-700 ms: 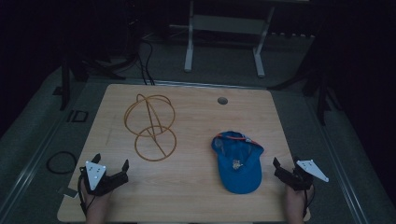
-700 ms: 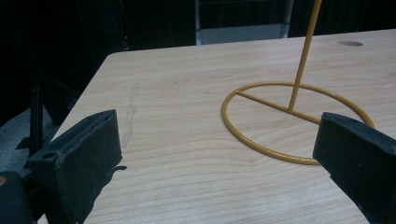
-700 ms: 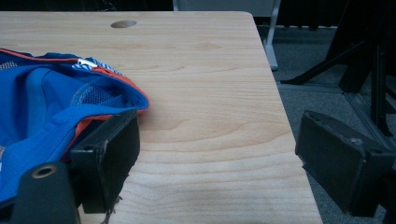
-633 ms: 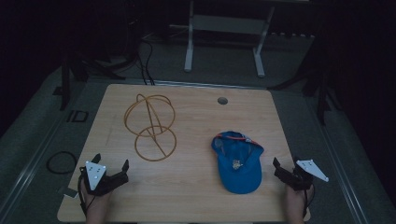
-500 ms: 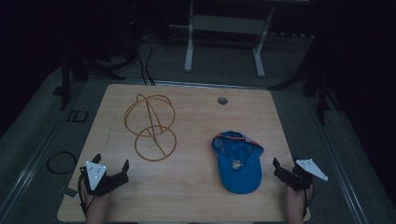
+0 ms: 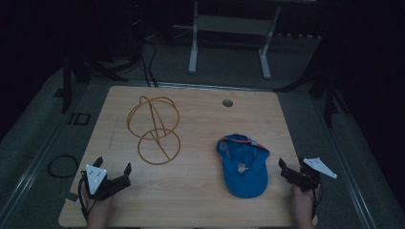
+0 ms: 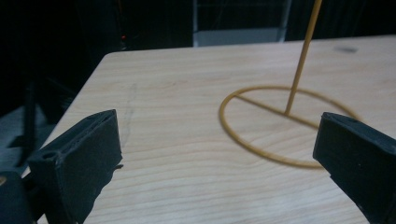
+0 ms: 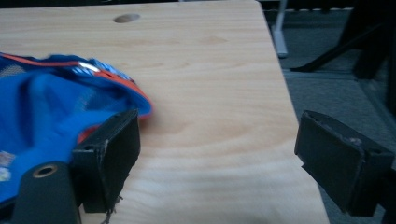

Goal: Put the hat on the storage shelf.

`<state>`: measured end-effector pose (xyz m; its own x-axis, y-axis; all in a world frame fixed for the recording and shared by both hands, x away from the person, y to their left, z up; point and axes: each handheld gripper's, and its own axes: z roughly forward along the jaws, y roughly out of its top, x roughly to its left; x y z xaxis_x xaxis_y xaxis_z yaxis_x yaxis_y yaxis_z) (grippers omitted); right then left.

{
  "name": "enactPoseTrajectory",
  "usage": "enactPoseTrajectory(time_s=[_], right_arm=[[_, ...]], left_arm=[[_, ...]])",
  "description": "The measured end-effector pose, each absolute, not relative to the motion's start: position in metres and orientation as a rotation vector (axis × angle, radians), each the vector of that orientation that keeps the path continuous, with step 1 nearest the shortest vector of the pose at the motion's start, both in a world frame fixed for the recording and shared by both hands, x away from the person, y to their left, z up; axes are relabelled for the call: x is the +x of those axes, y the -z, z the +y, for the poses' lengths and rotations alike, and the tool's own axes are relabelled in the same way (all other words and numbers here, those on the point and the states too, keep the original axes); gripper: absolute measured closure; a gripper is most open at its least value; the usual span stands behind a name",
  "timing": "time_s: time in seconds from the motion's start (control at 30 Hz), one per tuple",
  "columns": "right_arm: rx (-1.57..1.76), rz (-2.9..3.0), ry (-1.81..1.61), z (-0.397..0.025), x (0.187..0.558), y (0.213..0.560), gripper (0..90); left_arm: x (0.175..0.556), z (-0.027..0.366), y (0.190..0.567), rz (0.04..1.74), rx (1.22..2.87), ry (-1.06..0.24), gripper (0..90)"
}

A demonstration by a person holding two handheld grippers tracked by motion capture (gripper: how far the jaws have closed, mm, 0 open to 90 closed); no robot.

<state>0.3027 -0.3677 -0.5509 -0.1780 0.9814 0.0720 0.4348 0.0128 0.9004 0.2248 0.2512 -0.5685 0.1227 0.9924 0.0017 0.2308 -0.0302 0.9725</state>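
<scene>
Blue cap lying upside down on the wooden table, to the right of the wire stand and well apart from it. Orange trim along the cap's rim, small label inside, brim toward the near edge. Wire stand upright left of centre: flat ring as a base, thin rod rising from a crossbar, round loops on top. Small round hole in the tabletop beyond the cap, near the far edge.

Left gripper held low over the near-left corner, short of the wire stand's base ring, jaws spread wide with nothing between them. In the left gripper view, base ring and rod seen ahead between the 2 black jaws.

Right gripper at the near-right edge, just beside the cap's brim, not touching it, jaws parted and empty. In the right gripper view, cap behind the left-hand jaw, bare wood between the 2 jaws.
</scene>
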Motion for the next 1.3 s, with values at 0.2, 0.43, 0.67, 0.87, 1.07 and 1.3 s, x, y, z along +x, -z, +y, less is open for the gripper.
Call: enactPoseTrajectory(time_s=[0.2, 0.43, 0.67, 0.87, 1.07, 1.3], right_arm=[[1.497, 1.705, -1.173, -0.373, 0.317, 0.530, 14.3], [1.451, 1.839, -1.173, -0.363, 0.342, 0.504, 14.1], [1.396, 1.937, -1.229, -0.347, 0.366, 0.490, 13.6], [1.288, 2.064, -1.096, -0.326, 0.384, 0.491, 31.1], [1.280, 2.139, -1.084, -0.312, 0.401, 0.502, 44.1], [1.275, 2.293, -1.013, -0.287, 0.421, 0.527, 56.9]], left_arm=[[0.227, 0.251, 0.569, 1.271, 1.457, -0.913, 1.4], [0.227, 0.247, 0.569, 1.258, 1.509, -0.876, 1.5], [0.227, 0.246, 0.568, 1.254, 1.504, -0.868, 1.5], [0.227, 0.247, 0.568, 1.256, 1.494, -0.855, 1.5], [0.227, 0.246, 0.568, 1.255, 1.502, -0.844, 1.5], [0.228, 0.246, 0.569, 1.250, 1.520, -0.857, 1.5]])
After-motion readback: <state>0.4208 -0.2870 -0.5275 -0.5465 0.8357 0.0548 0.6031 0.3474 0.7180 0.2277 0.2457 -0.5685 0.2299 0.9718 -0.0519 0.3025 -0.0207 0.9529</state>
